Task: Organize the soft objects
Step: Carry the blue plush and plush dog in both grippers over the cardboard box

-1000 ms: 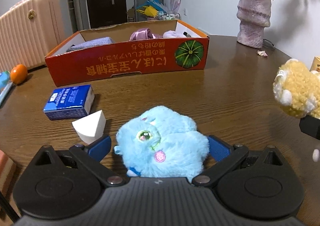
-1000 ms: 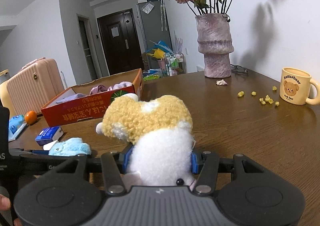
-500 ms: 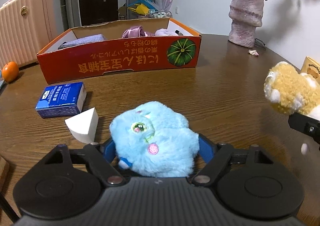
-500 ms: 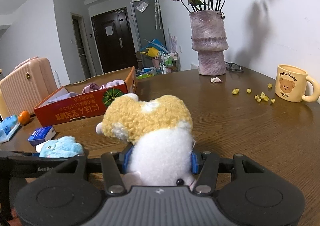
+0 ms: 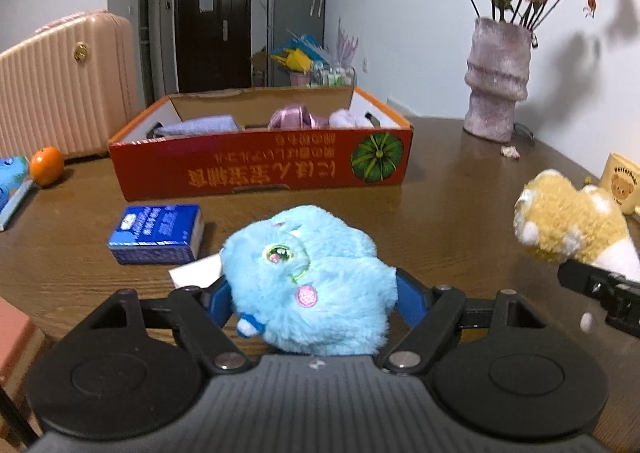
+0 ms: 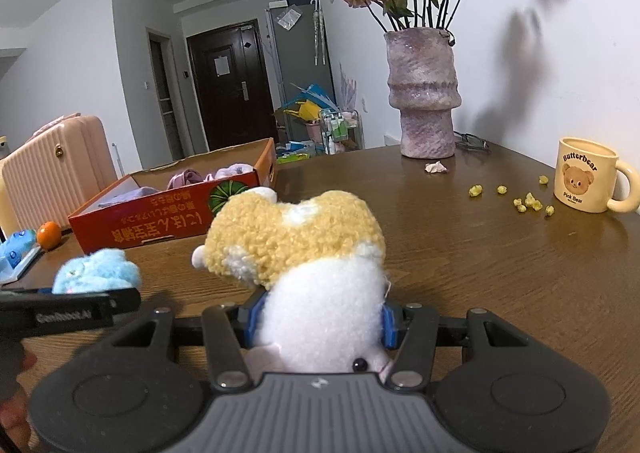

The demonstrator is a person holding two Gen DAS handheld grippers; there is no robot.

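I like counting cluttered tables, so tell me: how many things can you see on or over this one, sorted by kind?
Plush toys, each held in a gripper: 2, blue plush and yellow-and-white plush
Cardboard boxes: 1, red box
Vases: 1, vase
Mugs: 1, mug
Oranges: 1, orange
Blue packets: 1, packet
Total: 7

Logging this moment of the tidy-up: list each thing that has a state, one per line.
left gripper: shut on the blue plush toy
right gripper: shut on the yellow-and-white plush toy
red cardboard box: open-topped, soft items inside
bear mug: upright
vase: upright, holding wilted roses
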